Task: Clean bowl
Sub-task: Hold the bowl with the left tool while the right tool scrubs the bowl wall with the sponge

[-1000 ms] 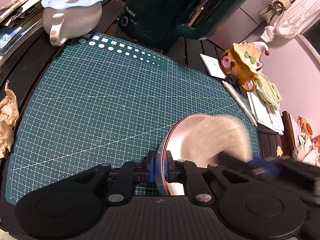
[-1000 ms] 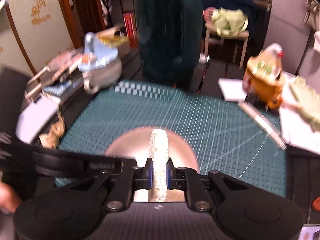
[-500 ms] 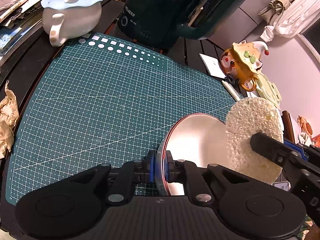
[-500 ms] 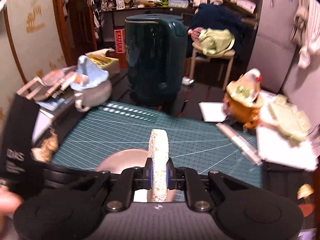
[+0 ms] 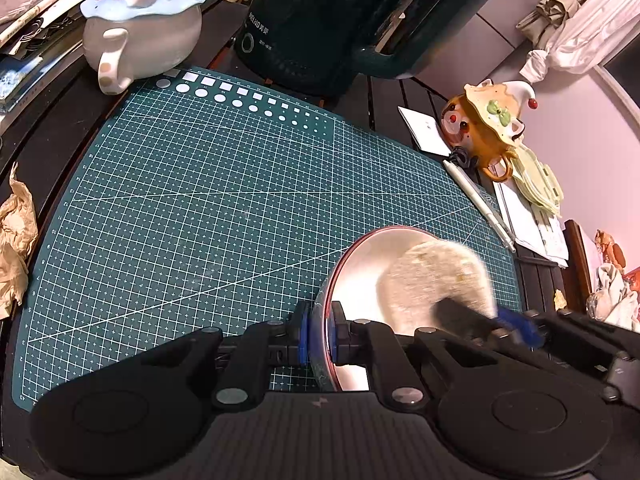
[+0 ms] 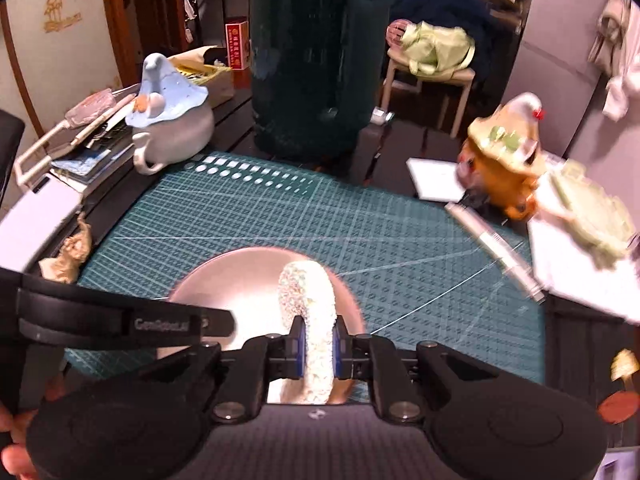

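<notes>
A shiny metal bowl (image 5: pixel 368 272) stands tilted on the green cutting mat (image 5: pixel 224 200). My left gripper (image 5: pixel 319 338) is shut on its near rim. A round pale sponge (image 5: pixel 436 276), blurred by motion, lies inside the bowl, and my right gripper (image 5: pixel 516 328) reaches in from the right with the sponge in its pads. In the right wrist view my right gripper (image 6: pixel 319 346) is shut on the sponge (image 6: pixel 310 300), which bends against the inside of the bowl (image 6: pixel 240 280). The left gripper's arm (image 6: pixel 120 320) crosses the bowl's left side there.
A dark green kettle (image 5: pixel 344 20) stands behind the mat. A white teapot with a blue lid (image 5: pixel 144 28) sits at the back left, an orange figurine mug (image 5: pixel 488 128) at the right. A pen (image 5: pixel 480 204) and papers lie right of the mat, crumpled paper (image 5: pixel 16 240) to its left.
The sponge was lifted out to the bowl's right half a second ago; now it is back inside the bowl, blurred. The left gripper and bowl have not moved.
</notes>
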Tool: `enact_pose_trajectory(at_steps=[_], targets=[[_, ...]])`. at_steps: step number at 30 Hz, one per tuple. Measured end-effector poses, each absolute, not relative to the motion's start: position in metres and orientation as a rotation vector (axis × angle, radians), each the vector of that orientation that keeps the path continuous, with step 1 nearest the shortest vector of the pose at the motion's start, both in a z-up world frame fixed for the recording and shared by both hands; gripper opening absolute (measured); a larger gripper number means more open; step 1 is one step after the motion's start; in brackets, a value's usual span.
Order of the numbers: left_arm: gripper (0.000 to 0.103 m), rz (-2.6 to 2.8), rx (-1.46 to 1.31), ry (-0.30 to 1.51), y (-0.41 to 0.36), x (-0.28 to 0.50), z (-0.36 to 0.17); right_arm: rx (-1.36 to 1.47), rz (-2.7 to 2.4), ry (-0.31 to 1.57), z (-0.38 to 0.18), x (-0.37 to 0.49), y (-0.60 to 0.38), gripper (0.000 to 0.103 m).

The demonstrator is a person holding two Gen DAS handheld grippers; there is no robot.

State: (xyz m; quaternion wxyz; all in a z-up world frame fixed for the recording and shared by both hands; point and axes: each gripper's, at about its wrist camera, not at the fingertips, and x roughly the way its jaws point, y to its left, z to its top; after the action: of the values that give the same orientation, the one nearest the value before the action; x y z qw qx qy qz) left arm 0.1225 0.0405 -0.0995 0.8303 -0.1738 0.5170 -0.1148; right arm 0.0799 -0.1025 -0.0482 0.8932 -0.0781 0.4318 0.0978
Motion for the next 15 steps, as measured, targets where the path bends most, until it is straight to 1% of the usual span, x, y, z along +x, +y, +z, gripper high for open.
enact_pose_trajectory(at_steps=[6, 10, 13, 15], targets=[[0.009, -0.242, -0.371, 1.098, 0.041, 0.122, -0.1, -0.059, 0.233, 0.835, -0.021, 0.074, -0.116, 0.011], [0.009, -0.241, -0.369, 1.098, 0.04, 0.122, -0.1, 0.009, 0.297, 0.921, -0.039, 0.084, -0.114, 0.012], [0.009, -0.242, -0.369, 1.098, 0.041, 0.122, -0.1, 0.007, 0.293, 0.98, -0.059, 0.091, -0.109, 0.011], [0.01, -0.243, -0.369, 1.098, 0.041, 0.122, -0.101, -0.011, 0.276, 0.982, -0.064, 0.091, -0.108, 0.011]])
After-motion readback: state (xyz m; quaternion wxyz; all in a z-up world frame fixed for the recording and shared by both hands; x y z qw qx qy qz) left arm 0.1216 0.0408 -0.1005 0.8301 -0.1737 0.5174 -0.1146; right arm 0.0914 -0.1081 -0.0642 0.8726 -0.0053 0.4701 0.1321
